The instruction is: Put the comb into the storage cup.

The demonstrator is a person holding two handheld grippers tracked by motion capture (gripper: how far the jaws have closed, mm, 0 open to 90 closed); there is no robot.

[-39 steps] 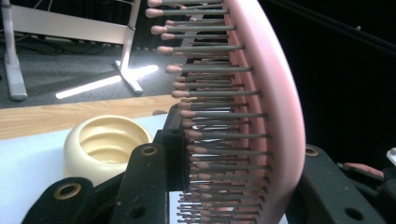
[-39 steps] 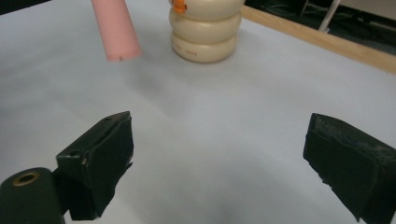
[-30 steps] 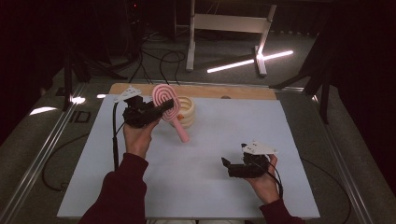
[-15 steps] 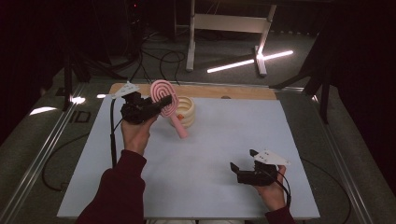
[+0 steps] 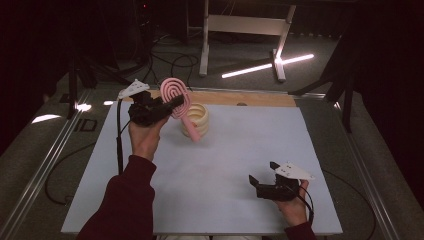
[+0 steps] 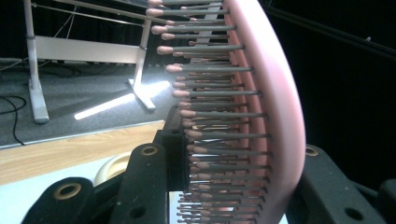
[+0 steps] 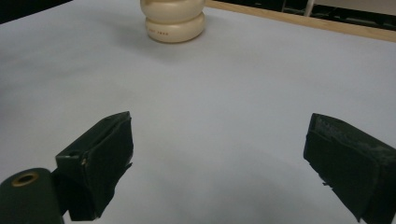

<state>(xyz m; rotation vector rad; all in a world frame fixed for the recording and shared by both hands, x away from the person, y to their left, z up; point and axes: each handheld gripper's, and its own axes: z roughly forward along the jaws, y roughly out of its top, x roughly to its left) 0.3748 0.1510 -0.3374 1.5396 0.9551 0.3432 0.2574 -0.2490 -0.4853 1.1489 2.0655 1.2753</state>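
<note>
The right tool [image 5: 261,178] hovered low over the white desk [image 5: 240,150], its jaws spread wide with nothing between them. Farther off, the left tool [image 5: 172,103] gripped a pink hairbrush [image 5: 176,95] by its head, just above a cream ribbed holder [image 5: 198,119].

The hairbrush [image 6: 261,116] runs off the left gripper view's top edge; its head hides part of the cream holder [image 5: 197,120].
</note>
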